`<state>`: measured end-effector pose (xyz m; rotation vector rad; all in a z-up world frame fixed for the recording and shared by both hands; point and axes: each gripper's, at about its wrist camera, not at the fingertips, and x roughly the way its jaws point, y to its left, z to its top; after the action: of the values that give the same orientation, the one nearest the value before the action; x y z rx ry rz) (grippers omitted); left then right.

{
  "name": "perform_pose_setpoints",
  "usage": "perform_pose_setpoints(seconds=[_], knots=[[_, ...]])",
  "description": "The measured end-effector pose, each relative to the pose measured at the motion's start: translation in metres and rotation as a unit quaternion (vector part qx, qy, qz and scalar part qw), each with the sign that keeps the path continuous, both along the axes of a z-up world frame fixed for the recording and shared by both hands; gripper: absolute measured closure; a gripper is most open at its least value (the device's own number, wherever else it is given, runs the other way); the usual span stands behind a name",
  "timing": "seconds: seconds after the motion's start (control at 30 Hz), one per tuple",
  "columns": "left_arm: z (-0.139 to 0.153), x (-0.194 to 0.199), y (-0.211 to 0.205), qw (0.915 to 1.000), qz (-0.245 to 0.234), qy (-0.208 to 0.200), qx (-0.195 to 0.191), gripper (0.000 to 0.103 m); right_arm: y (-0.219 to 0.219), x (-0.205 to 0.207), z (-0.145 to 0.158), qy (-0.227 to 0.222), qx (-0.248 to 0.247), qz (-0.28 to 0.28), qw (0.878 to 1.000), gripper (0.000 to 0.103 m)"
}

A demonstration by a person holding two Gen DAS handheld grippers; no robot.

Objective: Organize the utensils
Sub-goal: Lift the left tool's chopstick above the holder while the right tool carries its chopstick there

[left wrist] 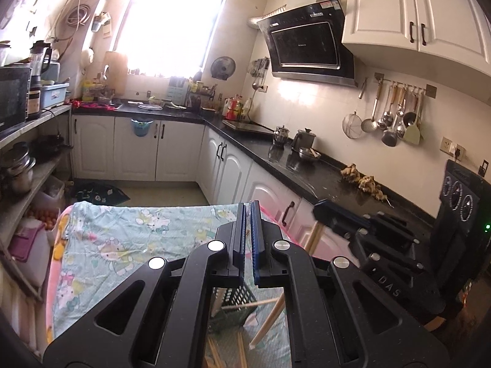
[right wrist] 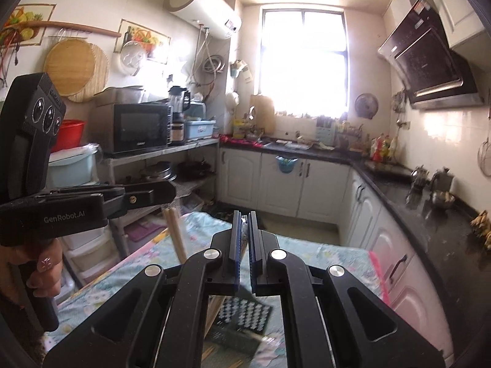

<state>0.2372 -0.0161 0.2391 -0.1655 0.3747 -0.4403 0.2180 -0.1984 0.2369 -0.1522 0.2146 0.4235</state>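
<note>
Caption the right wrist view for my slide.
Right gripper and left gripper each grip chopsticks above the black basket in a kitchen.

Left wrist view looks along its own fingers, slightly downward, over the cloth-covered table [left wrist: 129, 230] toward the corner counter [left wrist: 276, 159] and window [left wrist: 172, 21]. Right wrist view sits just beside it, facing the same window [right wrist: 303, 58], angled more toward the microwave [right wrist: 138, 127] shelf. Both share table, window, range hood [left wrist: 307, 43].

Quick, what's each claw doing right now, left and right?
Left claw: closed, apparently gripping chopsticks that hang below its tip.
Right claw: closed, apparently gripping a second chopstick pair, hanging likewise.
</note>
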Motion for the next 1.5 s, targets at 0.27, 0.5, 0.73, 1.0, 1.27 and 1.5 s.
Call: perform_pose_setpoints(seconds=[0.27,0.5,0.73,1.0,1.27,1.5], knots=[[0.008,0.022,0.002,0.9999,0.004,0.009,-0.011,0.102,-0.015,0.021,0.015,-0.026,0.011,-0.025,0.999,0.098],[0.001,0.035,0.002,0.9998,0.011,0.015,-0.008,0.102,-0.02,0.039,0.014,-0.03,0.021,-0.037,0.999,0.098],[-0.022,0.047,0.003,0.9993,0.013,0.033,-0.009,0.102,-0.018,0.06,-0.009,-0.022,0.018,-0.052,0.998,0.098],[-0.047,0.056,-0.001,0.9988,0.009,0.048,-0.003,0.102,-0.016,0.076,-0.035,-0.018,0.014,-0.068,0.997,0.098],[-0.069,0.063,-0.006,0.9982,0.011,0.06,0.003,0.102,-0.011,0.092,-0.058,-0.007,0.006,-0.076,0.997,0.098],[-0.087,0.067,-0.009,0.9977,0.021,0.063,0.015,0.102,-0.009,0.098,-0.079,0.007,-0.002,-0.081,0.997,0.098]])
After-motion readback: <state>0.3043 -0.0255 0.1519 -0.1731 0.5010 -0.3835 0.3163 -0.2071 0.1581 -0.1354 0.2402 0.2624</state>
